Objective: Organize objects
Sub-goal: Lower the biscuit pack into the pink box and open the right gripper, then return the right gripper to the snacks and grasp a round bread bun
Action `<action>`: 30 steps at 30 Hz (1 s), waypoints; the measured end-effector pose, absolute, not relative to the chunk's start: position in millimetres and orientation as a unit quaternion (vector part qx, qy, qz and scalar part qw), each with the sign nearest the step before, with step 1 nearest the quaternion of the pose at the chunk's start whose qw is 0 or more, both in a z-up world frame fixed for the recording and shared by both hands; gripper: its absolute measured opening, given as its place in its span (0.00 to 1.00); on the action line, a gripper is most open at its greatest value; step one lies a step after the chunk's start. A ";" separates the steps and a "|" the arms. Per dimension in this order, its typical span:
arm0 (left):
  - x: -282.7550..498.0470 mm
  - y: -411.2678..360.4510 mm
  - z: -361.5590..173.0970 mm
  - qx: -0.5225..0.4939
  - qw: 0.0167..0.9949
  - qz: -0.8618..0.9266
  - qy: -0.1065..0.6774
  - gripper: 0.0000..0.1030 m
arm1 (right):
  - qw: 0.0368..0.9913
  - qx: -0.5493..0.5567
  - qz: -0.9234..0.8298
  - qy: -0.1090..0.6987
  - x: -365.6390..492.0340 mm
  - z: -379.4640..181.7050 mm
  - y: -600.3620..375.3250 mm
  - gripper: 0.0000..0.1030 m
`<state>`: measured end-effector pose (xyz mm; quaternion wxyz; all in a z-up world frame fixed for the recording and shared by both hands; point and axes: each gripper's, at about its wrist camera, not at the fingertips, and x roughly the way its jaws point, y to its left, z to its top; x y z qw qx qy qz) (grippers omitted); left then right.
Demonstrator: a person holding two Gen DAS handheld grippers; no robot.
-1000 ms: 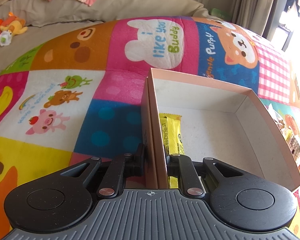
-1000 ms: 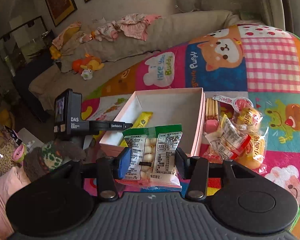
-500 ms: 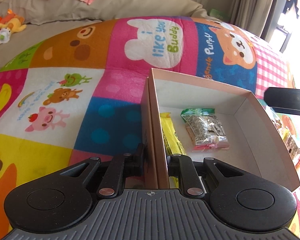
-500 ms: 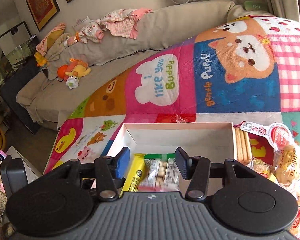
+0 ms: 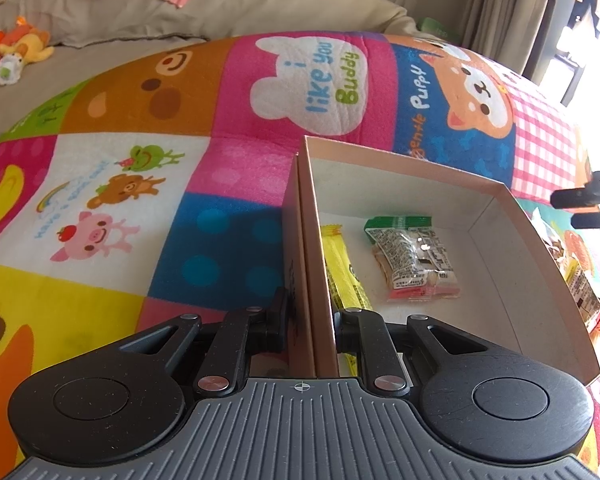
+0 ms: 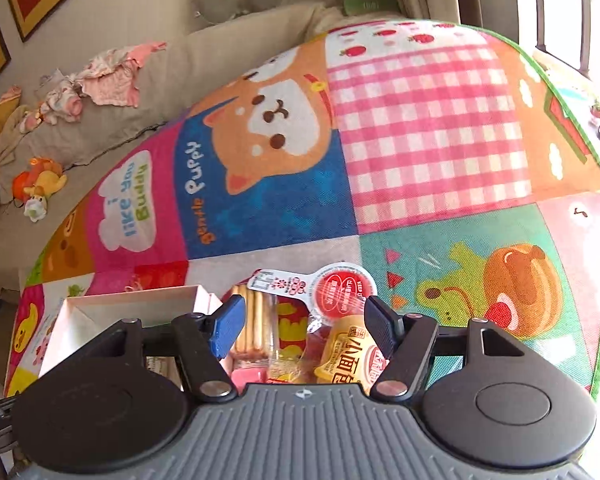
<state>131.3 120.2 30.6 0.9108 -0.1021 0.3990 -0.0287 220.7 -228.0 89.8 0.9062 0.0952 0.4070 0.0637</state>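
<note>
Shallow pink cardboard box sits on colourful patchwork play mat; yellow stick sachet and green-topped clear snack packet lie inside. Left tool clamped on box's near-left wall, steadying it. Right tool above loose snack pile beside box, jaws opening, nothing gripped; red-lidded jelly cup and yellow-label packet between them.

Risks: crinkly overlapping wrappers, so tool likely pinches two at once or slips; thin box wall could buckle or tilt under clamp.

"i like you Buddy", "gentle Puppy" on mat
</note>
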 end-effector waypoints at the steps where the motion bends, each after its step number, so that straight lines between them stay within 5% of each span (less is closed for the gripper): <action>1: 131.4 120.2 30.7 -0.103 0.910 -0.029 0.400 0.17 | 0.903 0.090 0.058 0.417 230.2 85.8 -225.4 0.64; 9: 131.2 122.2 30.4 -0.108 0.908 -0.030 0.403 0.17 | 0.872 0.101 0.067 0.474 318.8 63.4 -178.0 0.63; 11: 131.4 123.2 30.3 -0.111 0.908 -0.031 0.403 0.17 | 0.867 0.078 0.066 0.487 337.1 56.3 -168.2 0.43; 13: 131.3 123.5 30.0 -0.112 0.908 -0.032 0.402 0.18 | 0.857 0.048 0.062 0.510 350.3 45.8 -161.3 0.35; 30: 125.6 124.6 31.7 -0.122 0.907 -0.026 0.402 0.15 | 0.829 -0.013 0.099 0.550 212.9 35.6 -238.4 0.33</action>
